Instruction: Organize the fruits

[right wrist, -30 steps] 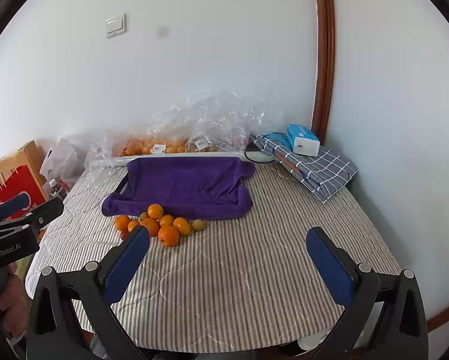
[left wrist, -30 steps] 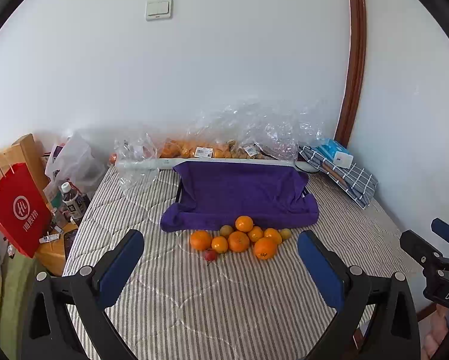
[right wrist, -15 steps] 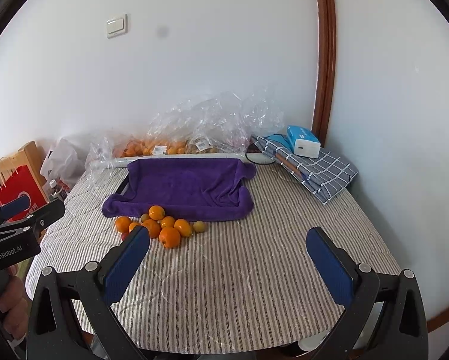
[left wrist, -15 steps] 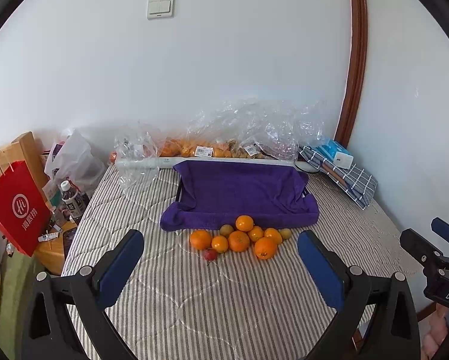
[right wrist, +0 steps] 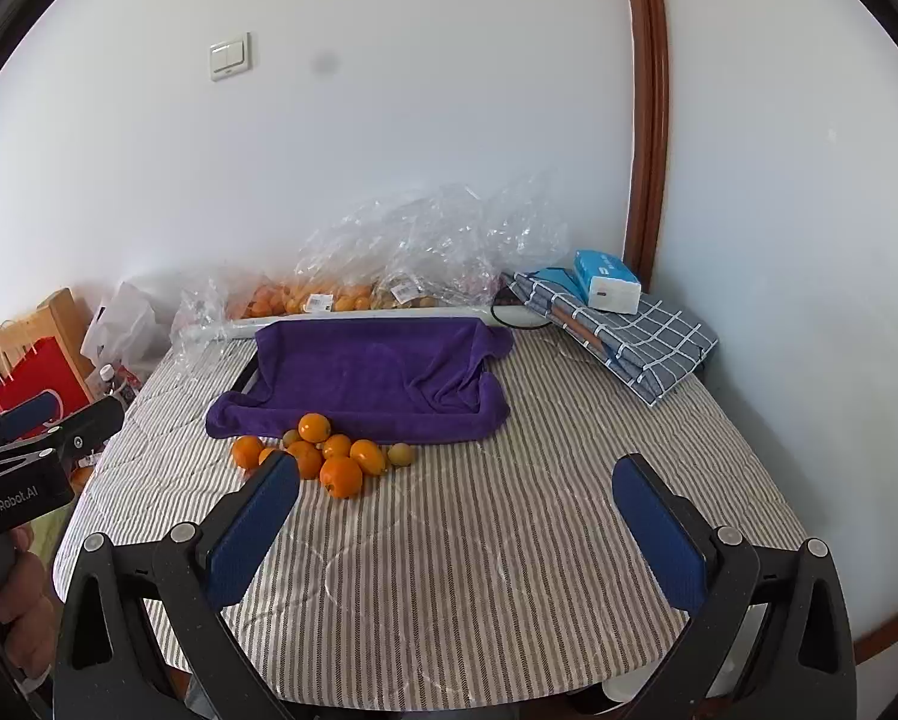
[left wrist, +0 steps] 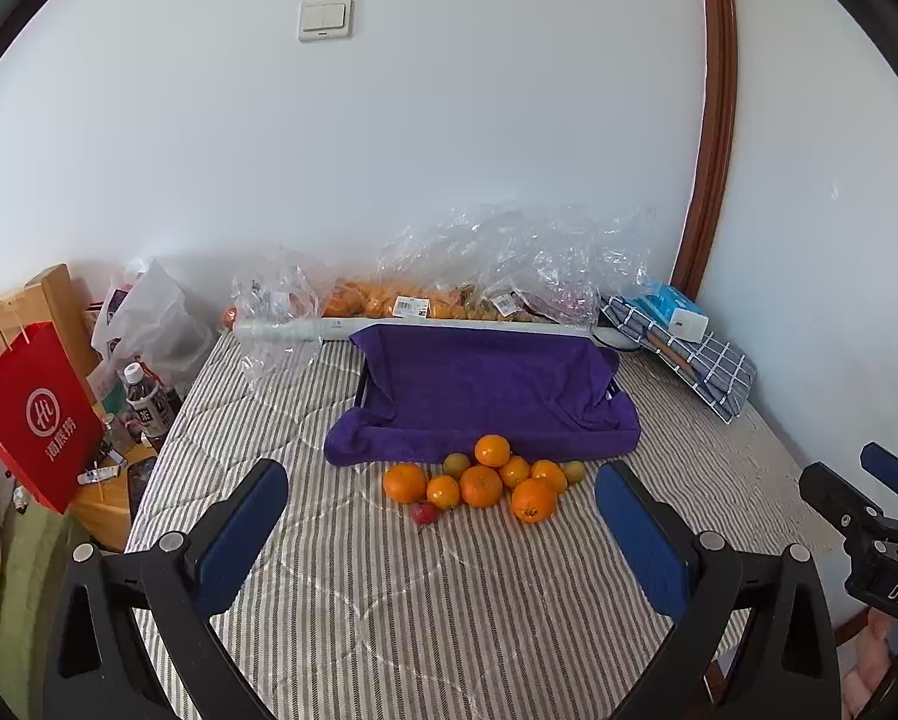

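A pile of several oranges [left wrist: 481,483] with two small greenish fruits and a small red fruit [left wrist: 425,513] lies on the striped table cover, just in front of a tray draped with a purple towel [left wrist: 484,390]. The pile also shows in the right wrist view [right wrist: 323,456], as does the towel [right wrist: 371,378]. My left gripper [left wrist: 443,525] is open and empty, held above the table short of the pile. My right gripper [right wrist: 454,516] is open and empty, to the right of the pile and nearer the front edge.
Clear plastic bags with more fruit [left wrist: 449,294] lie along the wall behind the tray. A folded checked cloth with a blue tissue box [right wrist: 604,282] sits at the back right. A red paper bag [left wrist: 35,414] and bottles [left wrist: 143,402] stand left of the table.
Both grippers have edged slightly forward toward the fruit pile. Both stay open and empty; nothing on the table has moved.
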A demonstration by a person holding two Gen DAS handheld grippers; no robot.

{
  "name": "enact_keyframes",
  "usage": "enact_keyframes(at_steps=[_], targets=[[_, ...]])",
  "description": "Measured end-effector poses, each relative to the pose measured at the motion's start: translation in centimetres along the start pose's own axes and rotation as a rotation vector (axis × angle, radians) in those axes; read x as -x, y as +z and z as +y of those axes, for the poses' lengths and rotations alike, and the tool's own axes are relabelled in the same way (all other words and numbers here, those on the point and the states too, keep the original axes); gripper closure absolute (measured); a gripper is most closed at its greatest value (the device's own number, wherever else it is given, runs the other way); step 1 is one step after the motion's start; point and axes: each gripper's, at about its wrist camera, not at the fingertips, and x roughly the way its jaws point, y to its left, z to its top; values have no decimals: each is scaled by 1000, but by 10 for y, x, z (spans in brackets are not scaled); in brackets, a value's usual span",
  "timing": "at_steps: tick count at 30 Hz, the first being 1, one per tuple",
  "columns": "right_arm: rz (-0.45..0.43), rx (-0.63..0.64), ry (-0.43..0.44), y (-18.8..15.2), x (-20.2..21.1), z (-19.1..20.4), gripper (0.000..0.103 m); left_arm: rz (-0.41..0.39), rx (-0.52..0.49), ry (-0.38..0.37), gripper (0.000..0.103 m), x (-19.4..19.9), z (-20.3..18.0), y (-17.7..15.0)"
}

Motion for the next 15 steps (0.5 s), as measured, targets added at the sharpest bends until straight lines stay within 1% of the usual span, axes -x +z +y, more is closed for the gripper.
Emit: enact_keyframes(at_steps=[15], targets=[[-12,-8,1,-4,1,0,0,-7,5,-5,0,-1,-1,0]])
